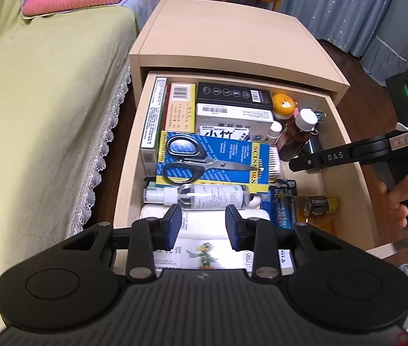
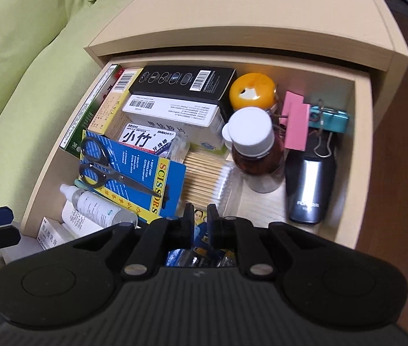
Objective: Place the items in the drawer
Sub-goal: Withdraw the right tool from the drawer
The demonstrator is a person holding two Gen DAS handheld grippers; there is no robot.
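One open drawer [image 2: 359, 109] in nightstand [image 1: 232, 37] beside bed [image 1: 45, 101].

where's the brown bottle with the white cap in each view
Left wrist: brown bottle right of centre, near the drawer's right wall.
Right wrist: bottle centre-right, large, beside the cotton swabs.
Shared landmark: the blue scissors card, to the bottle's left in both views.
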